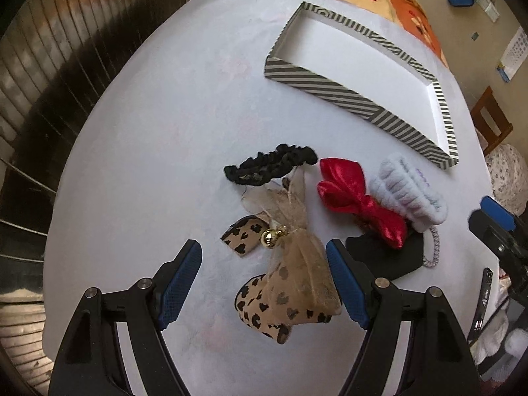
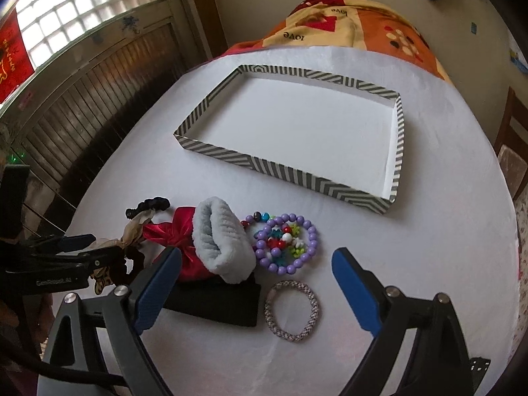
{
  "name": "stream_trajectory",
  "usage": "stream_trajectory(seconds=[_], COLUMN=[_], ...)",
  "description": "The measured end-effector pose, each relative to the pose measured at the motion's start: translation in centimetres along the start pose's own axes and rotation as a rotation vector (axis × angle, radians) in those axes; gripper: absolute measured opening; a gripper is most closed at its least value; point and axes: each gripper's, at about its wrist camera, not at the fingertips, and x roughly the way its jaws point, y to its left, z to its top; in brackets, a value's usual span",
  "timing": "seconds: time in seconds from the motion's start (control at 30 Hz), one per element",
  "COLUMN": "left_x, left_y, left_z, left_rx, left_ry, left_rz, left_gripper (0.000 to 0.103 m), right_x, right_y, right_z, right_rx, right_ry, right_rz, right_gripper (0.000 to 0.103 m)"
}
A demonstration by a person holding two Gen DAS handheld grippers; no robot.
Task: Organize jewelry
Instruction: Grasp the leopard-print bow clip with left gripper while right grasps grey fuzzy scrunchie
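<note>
Fingers [image 1: 180, 283] of the left gripper [image 1: 264, 285] spread wide, straddling the leopard-print bow [image 1: 280, 300] with its gauze ribbon and small gold bell [image 1: 270, 238] — not touching it. Fingers [image 2: 354, 292] of the right gripper [image 2: 255, 290] likewise spread, low over the woven bracelet [image 2: 292, 310] and the black pad [image 2: 214, 300], gripping nothing.

Readable writing: "love" twice, upside down, on the orange patterned blanket [image 2: 333, 23] beyond the white surface [image 2: 429, 247]; pale lettering on the left gripper's body in the right view, too blurred to make out.

Jewelry and hair pieces clustered on the near part of the surface: black scrunchie [image 1: 270, 163], red satin bow [image 1: 359, 199], grey fluffy band [image 1: 409, 191] lying against the red bow and partly over the black pad. Striped tray [image 2: 211, 151] farther back, well apart from the cluster, white inside.

Seen only by the right camera — purple bead bracelet [image 2: 287, 244] ringing smaller coloured beads, just beside the grey band. Seen fully only by the left camera — the leopard bow, mostly hidden behind the left gripper in the other view.
</note>
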Motion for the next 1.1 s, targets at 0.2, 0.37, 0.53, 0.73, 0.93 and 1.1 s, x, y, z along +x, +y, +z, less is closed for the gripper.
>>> stream_trajectory(seconds=[0.2,0.37,0.53,0.73,0.93,1.1], left_x=[0.0,-0.3,-0.1,0.1,0.8,1.3], left_y=[0.3,0.4,0.1,0.0,0.3,0.8], left_z=[-0.5,-0.2,-0.4,-0.2,-0.1,-0.1], left_rx=[-0.030,-0.035,-0.026,-0.024,-0.029,-0.053], left_ry=[-0.004,-0.026,-0.016,-0.009,0.011,0.023], left_rz=[0.016,0.052,0.071,0.081,0.068,0.034], left_gripper=[0.055,0.055,0.055,0.055,0.055,0.055], right_x=[-0.5,-0.3,-0.3,0.3,1.2,2.7], right_y=[0.2,1.4,1.4,1.2,1.7,1.9], right_z=[-0.2,0.5,0.8,0.7,0.9,1.4], right_rx=[-0.024,-0.069,-0.068,-0.060,-0.083,-0.096], right_ry=[0.013,0.024,0.015,0.035,0.060,0.098], right_rz=[0.023,0.028,0.050,0.066,0.062,0.067], right_gripper=[0.095,0.088,0.088,0.088,0.088,0.086])
